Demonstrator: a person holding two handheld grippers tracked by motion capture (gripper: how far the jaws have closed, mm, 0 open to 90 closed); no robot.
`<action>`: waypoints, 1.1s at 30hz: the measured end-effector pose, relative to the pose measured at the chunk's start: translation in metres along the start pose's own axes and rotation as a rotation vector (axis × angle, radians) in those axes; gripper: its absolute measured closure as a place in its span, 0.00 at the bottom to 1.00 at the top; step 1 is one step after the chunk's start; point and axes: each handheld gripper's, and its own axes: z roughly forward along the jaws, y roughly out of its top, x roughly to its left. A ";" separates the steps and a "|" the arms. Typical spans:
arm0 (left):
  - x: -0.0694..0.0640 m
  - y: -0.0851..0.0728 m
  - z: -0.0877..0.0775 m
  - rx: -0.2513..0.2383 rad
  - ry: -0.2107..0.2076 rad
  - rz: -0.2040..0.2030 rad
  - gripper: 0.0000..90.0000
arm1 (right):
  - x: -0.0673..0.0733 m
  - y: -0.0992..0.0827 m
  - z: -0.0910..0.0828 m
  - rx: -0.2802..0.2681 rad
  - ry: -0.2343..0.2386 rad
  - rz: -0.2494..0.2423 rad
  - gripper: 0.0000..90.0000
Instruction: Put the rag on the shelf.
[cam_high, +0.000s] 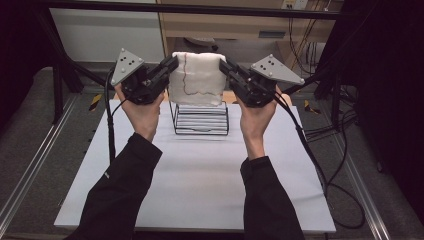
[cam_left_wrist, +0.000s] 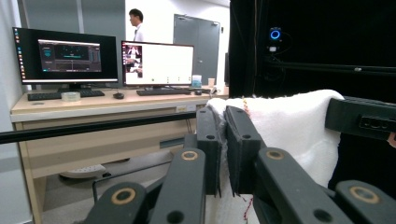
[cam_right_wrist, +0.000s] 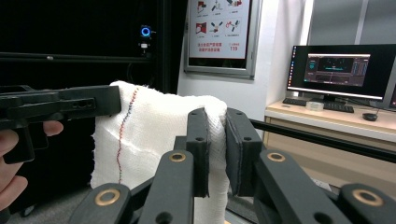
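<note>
Holding a white cloth (cam_high: 196, 79) stretched between them, the left gripper (cam_high: 170, 64) and the right gripper (cam_high: 226, 66) each pinch one upper corner, jaws pressed together on the fabric. The cloth, marked by a line of coloured stitching, hangs in the air above a black wire rack (cam_high: 201, 119) that stands on the white table (cam_high: 200, 180). In the left gripper view the jaws clamp a fold of the cloth (cam_left_wrist: 289, 126); in the right gripper view the same is seen at the opposite corner (cam_right_wrist: 154, 130), with the other gripper farther off.

Likely fault — each grip takes little more than the corner of the cloth, so a sideways pull that tightens the span could draw a corner out, and the cloth would drop onto the rack askew. A second risk: the hanging lower edge lies close to the rack's upright wires and could snag there if lowered without being kept taut.

Room to move — the near half of the table is bare and offers free space; beyond the rack, the far edge of the table is near, and a dark frame bar (cam_high: 200, 9) crosses overhead.
</note>
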 end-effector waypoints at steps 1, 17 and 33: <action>0.001 0.001 0.001 0.001 0.002 0.001 0.94 | 0.000 0.001 0.001 0.001 -0.002 0.001 0.90; 0.017 0.017 0.018 -0.015 0.018 0.008 0.94 | -0.010 0.013 0.026 -0.010 -0.008 0.003 0.90; 0.030 0.029 0.041 -0.003 0.038 0.016 0.94 | -0.025 0.023 0.049 -0.004 -0.026 0.004 0.90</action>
